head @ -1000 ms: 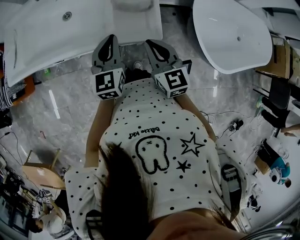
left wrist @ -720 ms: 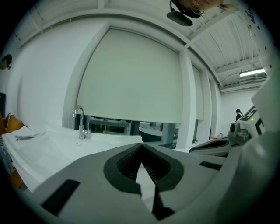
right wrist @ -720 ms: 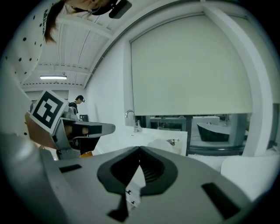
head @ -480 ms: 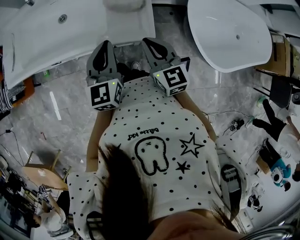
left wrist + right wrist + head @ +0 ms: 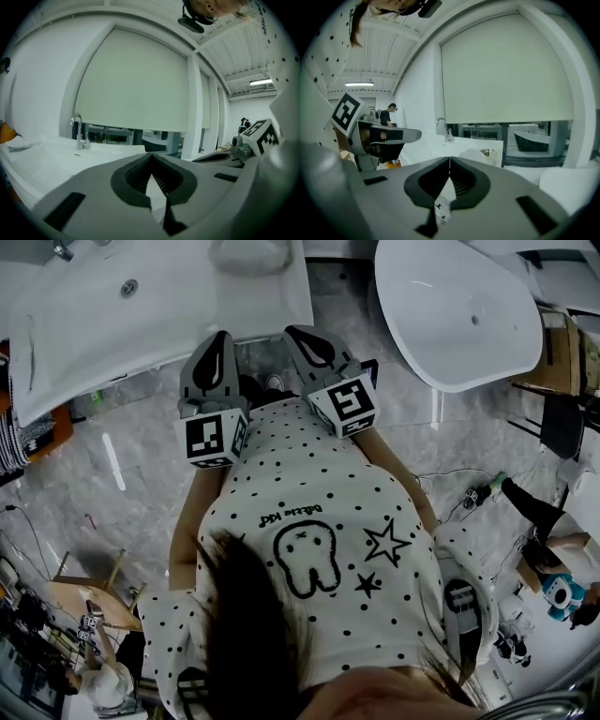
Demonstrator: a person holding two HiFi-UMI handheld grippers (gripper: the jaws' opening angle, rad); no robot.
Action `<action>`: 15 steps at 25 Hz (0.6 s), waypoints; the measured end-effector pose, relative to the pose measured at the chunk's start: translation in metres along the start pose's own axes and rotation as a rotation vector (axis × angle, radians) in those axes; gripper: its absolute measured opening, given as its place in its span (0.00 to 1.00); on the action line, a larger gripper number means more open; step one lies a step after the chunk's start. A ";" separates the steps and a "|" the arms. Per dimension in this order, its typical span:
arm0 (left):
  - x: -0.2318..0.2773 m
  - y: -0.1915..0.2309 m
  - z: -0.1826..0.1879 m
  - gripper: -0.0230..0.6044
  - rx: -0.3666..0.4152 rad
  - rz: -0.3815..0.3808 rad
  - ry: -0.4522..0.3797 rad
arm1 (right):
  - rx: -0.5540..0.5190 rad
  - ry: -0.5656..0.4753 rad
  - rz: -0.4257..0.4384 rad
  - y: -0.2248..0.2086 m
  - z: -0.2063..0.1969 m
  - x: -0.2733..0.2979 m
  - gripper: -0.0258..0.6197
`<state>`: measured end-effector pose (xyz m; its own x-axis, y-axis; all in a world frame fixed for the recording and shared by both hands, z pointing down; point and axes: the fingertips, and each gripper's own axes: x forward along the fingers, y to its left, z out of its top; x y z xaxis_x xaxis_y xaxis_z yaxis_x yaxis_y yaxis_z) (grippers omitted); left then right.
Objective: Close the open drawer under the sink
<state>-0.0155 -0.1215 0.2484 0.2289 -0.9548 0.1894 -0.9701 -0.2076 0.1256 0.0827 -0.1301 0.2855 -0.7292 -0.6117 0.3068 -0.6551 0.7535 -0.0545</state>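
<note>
From the head view, my left gripper (image 5: pixel 222 337) and right gripper (image 5: pixel 298 331) are held side by side in front of the person's dotted shirt. Both point toward the front edge of the white sink counter (image 5: pixel 169 296). In the left gripper view the left gripper (image 5: pixel 151 157) has its jaws shut with nothing held. The right gripper (image 5: pixel 449 159) is likewise shut and empty in its own view. A chrome faucet (image 5: pixel 77 132) stands on the counter beyond the left jaws. No drawer shows in any view; the space under the counter is hidden.
A white oval tub (image 5: pixel 459 310) stands at the upper right of the grey marble floor (image 5: pixel 112 456). Another faucet (image 5: pixel 442 126) and a dark tub (image 5: pixel 529 139) lie beyond the right jaws. Cables and people sit at the far right and lower left.
The left gripper has risen slightly and the head view has shifted a little against the counter. Both grippers stay shut and empty.
</note>
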 end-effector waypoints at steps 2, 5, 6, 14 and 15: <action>-0.004 -0.002 0.001 0.04 -0.008 0.004 -0.006 | 0.003 0.003 -0.002 0.001 0.000 -0.005 0.06; -0.004 0.002 0.000 0.04 -0.017 0.005 -0.020 | -0.004 0.003 -0.011 0.000 0.000 -0.003 0.06; -0.004 0.005 -0.001 0.04 -0.014 0.003 -0.021 | -0.007 -0.003 -0.017 0.001 0.001 0.000 0.06; -0.024 0.006 -0.003 0.04 0.052 -0.037 -0.031 | -0.022 -0.004 -0.018 0.024 -0.002 0.003 0.06; -0.025 0.004 -0.004 0.04 0.057 -0.043 -0.030 | -0.024 -0.001 -0.018 0.026 -0.003 0.002 0.06</action>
<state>-0.0244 -0.0973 0.2479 0.2684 -0.9506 0.1559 -0.9627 -0.2592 0.0773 0.0649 -0.1111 0.2877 -0.7174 -0.6254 0.3069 -0.6633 0.7479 -0.0263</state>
